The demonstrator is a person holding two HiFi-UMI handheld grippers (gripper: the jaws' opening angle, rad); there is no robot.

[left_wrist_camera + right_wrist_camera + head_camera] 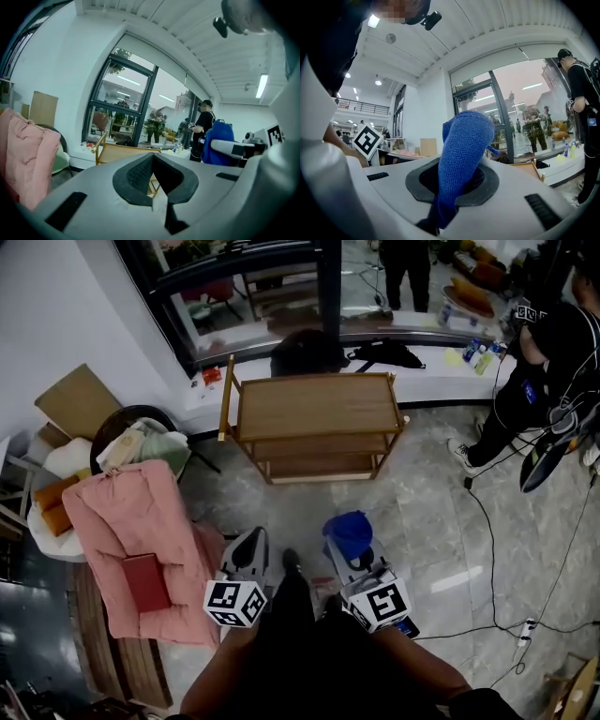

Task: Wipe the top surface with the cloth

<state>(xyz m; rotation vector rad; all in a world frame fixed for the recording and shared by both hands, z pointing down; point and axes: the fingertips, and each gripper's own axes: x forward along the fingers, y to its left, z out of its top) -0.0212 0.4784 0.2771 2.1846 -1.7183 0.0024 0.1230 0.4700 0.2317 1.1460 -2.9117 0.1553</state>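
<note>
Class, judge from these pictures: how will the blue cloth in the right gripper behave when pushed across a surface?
The blue cloth is probably floppy: it bunches above the right gripper, whose jaws pinch it. Its nubbly weave likely drags rather than slides. It seems light, since one pinch holds it up.

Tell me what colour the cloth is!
Blue. The soft blue woven cloth shows best in the right gripper view.

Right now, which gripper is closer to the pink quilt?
Left. The left gripper hangs just to the right of the pink quilt, jaws together and empty. The right gripper, clamped on the blue cloth, is farther right, beyond the left one.
</note>
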